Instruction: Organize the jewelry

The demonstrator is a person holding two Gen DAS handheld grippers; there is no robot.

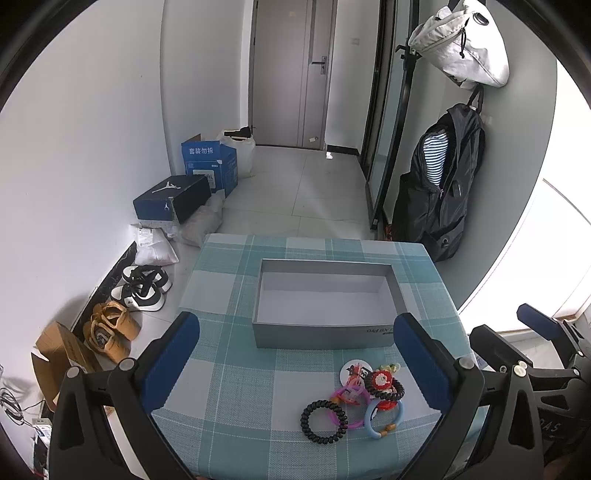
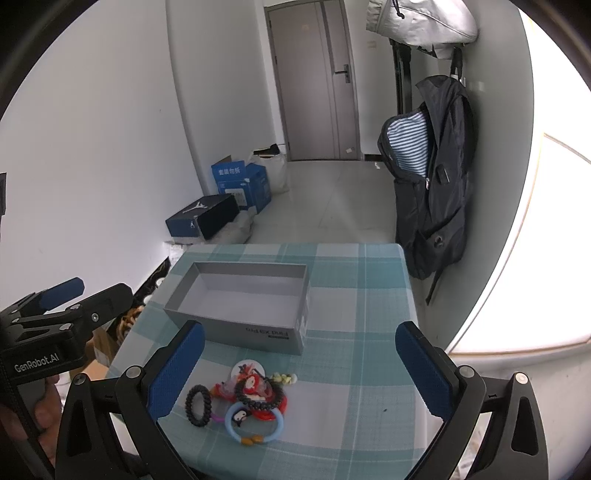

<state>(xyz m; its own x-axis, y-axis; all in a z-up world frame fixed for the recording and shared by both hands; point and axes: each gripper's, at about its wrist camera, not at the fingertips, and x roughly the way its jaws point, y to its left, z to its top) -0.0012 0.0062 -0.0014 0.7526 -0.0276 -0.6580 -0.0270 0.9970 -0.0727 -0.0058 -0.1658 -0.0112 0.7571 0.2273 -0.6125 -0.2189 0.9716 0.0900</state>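
You cannot separate the tangled red charms (image 2: 255,386) under the beaded bracelet (image 2: 260,397). The white bag (image 2: 417,22) is cut by the top edge; the box's print (image 1: 376,329) stays unreadable.

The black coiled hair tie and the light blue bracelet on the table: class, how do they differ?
The black coiled hair tie is dark and ridged like a spiral cord; the light blue bracelet is pale and smooth. The hair tie is plain all round; the bracelet carries amber beads. The hair tie lies at the pile's left edge, the bracelet further right. Both are rings lying flat on the checked tablecloth.
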